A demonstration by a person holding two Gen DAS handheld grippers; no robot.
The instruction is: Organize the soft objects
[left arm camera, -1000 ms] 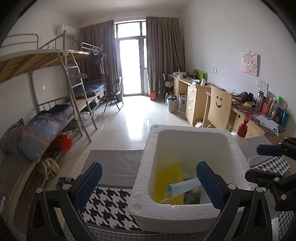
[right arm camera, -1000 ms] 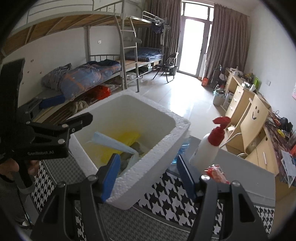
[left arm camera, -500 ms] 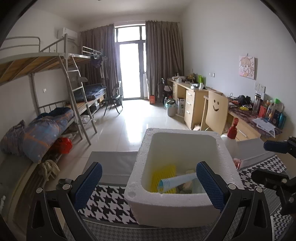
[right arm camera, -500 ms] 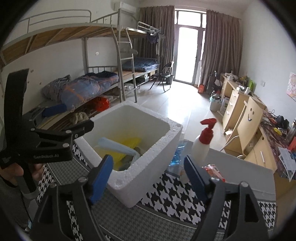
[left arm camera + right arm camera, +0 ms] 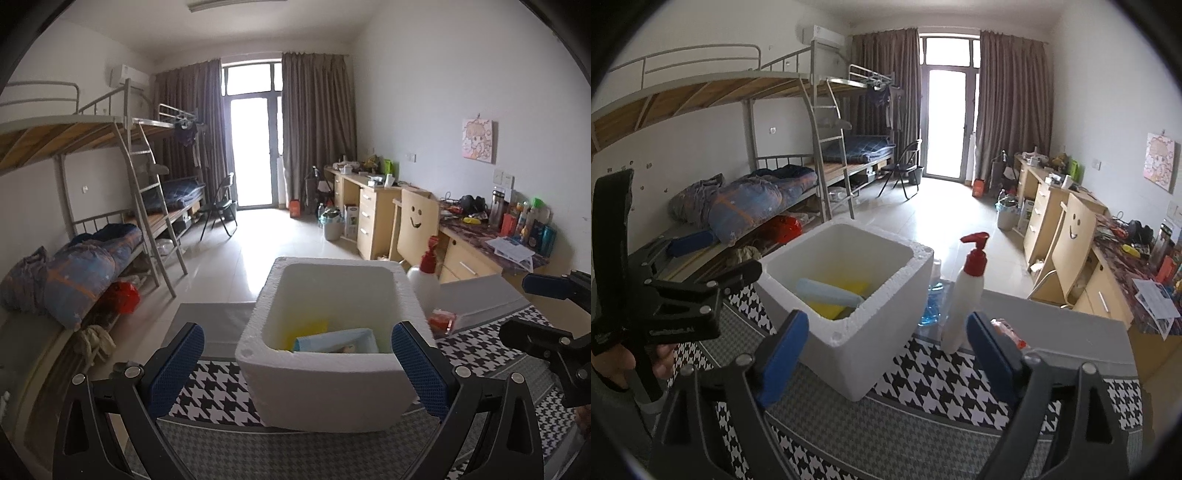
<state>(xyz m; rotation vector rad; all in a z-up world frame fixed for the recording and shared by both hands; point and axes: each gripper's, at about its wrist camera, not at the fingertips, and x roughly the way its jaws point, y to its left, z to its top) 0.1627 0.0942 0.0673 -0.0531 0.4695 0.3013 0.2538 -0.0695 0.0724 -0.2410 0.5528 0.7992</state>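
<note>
Both grippers hang empty over the houndstooth cloth now. The right gripper has its blue pads spread wide, nothing between them but the near corner of the foam box seen past them; its jaws have just been opening, and compared with a second ago it sits farther back from the box, which looks smaller and lower in its view. The left gripper is likewise spread, its pads framing the box's near wall without touching it, and it too has drawn back and a little up from where it stood over the rim.

Inside the box lie a light-blue soft piece and something yellow beneath it, the blue one resting across the yellow toward the near side. There may be one or two more small things under them, but the wall hides the bottom, so I can't be sure.

Just beyond the box's right side, on the same cloth, stand a white pump bottle with a red top and a red-and-white packet near its foot, with a blue-tinted water jug behind.

My reading is that a soft thing has just gone into the box and both hands are clearing away; the packet, if it counts as soft, looks like the likeliest thing left to gather.
</note>
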